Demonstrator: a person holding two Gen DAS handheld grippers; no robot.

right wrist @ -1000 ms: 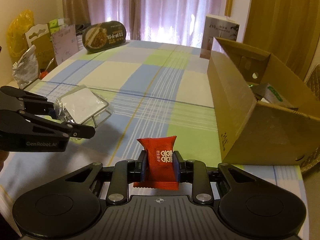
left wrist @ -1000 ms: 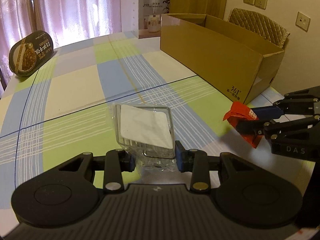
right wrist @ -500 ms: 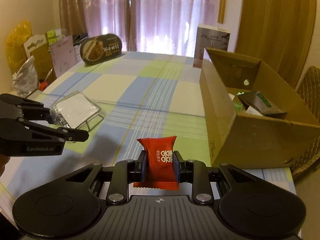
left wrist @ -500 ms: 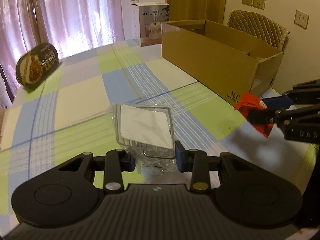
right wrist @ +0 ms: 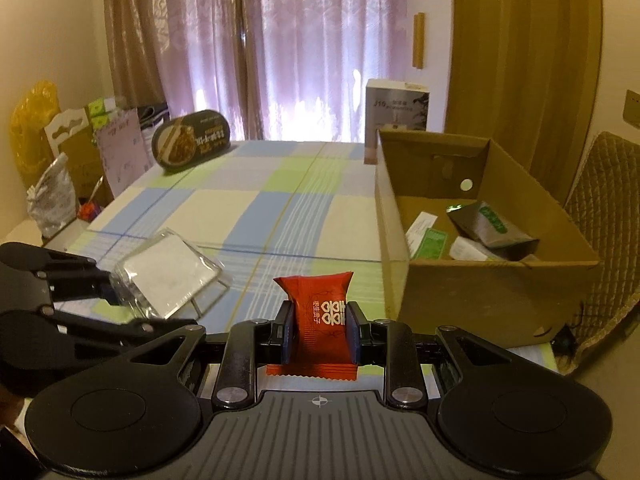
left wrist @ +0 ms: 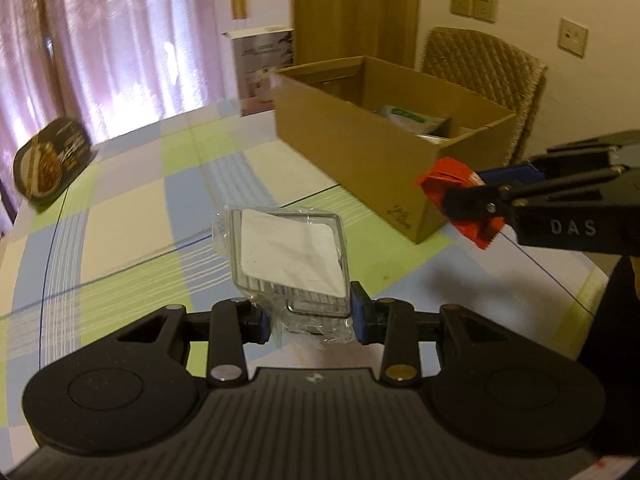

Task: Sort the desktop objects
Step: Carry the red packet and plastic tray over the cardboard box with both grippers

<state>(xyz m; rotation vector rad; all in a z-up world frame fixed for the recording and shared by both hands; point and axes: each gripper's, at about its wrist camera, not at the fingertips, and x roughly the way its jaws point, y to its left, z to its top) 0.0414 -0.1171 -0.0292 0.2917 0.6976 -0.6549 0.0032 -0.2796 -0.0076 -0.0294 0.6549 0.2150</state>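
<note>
The left gripper (left wrist: 310, 318) is clamping a clear packet (left wrist: 290, 256), its jaws closed on the crinkled plastic at the packet's near end. The packet, with a white card inside, is tilting up and away from the fingers, held above the table (left wrist: 128, 224). In the right wrist view the same packet (right wrist: 168, 274) is showing at the left, and it is probably clear of the cloth, though the angle is leaving that uncertain.

The right gripper (right wrist: 319, 332) is pinching a red sachet (right wrist: 320, 322) upright between its blue pads (right wrist: 287, 332), jaws narrow around its middle. From the left wrist view the sachet (left wrist: 460, 202) is hanging in the air just beside the near corner of the box (left wrist: 360, 152).

The box (right wrist: 480, 304) is sitting open on the right side of the table, and it is holding a few packets, one dark with a green label (right wrist: 490, 226). A dark oval tin (right wrist: 192, 142) is leaning at the far left edge of the table, and a white carton (right wrist: 396, 114) is standing behind the box. A chair (left wrist: 484, 76) is standing past the box, by the wall.
</note>
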